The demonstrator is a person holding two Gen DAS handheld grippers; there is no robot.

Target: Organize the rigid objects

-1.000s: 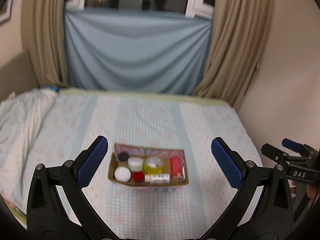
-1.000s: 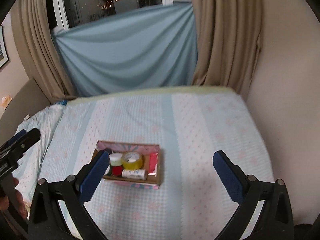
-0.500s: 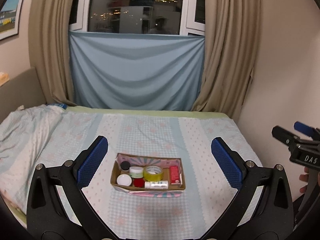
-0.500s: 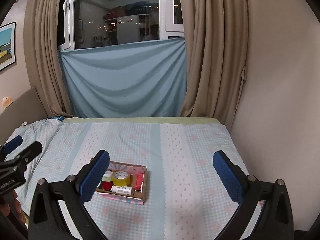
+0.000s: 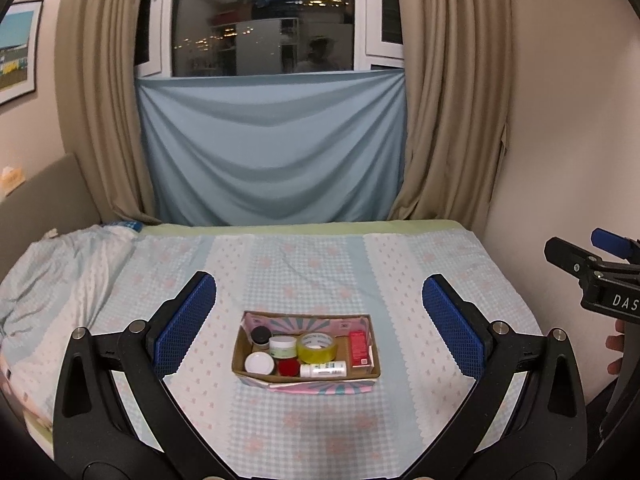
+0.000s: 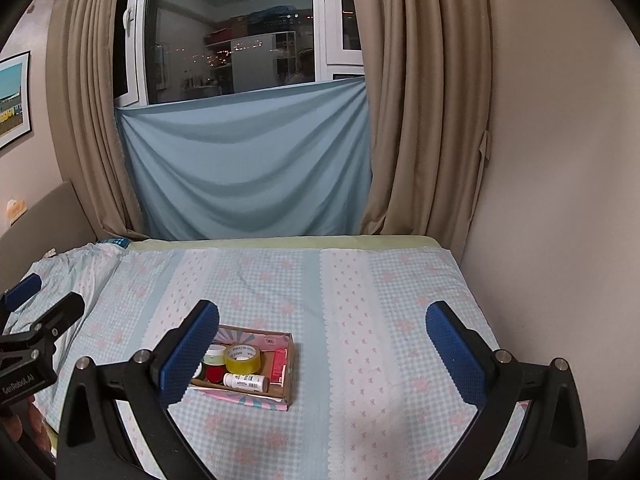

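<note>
A cardboard box point(image 5: 240, 350) sits on the bed and holds a yellow tape roll point(image 5: 318, 347), a white bottle point(image 5: 323, 369) lying down, a red carton point(image 5: 359, 348), a red cap point(image 5: 289, 367), a white lid point(image 5: 259, 362), a pale green jar point(image 5: 283, 346) and a black-capped jar point(image 5: 261, 335). My left gripper point(image 5: 319, 330) is open and empty, held back above the box. My right gripper point(image 6: 322, 350) is open and empty, right of the box point(image 6: 291, 364); its left finger hides part of the box's contents. The tape roll point(image 6: 243, 359) and the bottle point(image 6: 245, 381) show there.
The bed point(image 5: 304, 272) has a pale blue checked sheet. A crumpled blanket point(image 5: 52, 276) lies at the left. A wall point(image 6: 560, 200) borders the bed on the right. Curtains point(image 5: 448, 120) and a blue cloth point(image 5: 272, 148) hang behind.
Both grippers have risen and pulled back from the box, so the box looks smaller and lower and more of the window shows. Both stay open.
</note>
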